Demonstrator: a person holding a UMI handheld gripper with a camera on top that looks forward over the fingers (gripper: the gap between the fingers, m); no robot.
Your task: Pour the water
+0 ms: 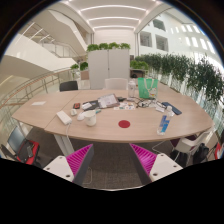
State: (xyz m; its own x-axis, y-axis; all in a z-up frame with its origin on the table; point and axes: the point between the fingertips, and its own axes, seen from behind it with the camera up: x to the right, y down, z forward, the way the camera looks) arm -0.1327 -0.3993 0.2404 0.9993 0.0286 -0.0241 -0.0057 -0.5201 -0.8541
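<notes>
A large oval wooden table (pixel 60 108) stands beyond my gripper (pixel 112 163). On it, a blue water bottle (pixel 164 124) stands near the right front edge. A white cup (pixel 90 118) sits left of the middle, and a small red round coaster or lid (pixel 124 124) lies near the front. My gripper hangs well short of the table. Its two magenta-padded fingers (pixel 78 158) are spread wide apart with nothing between them.
A green bag-like object (pixel 147 88) and scattered papers and small items (pixel 108 101) crowd the table's far side. A black chair (pixel 68 86) stands behind the table, white chairs (pixel 190 145) at the right. Green hedge planters (pixel 185 70) line the right. The room is a tall atrium.
</notes>
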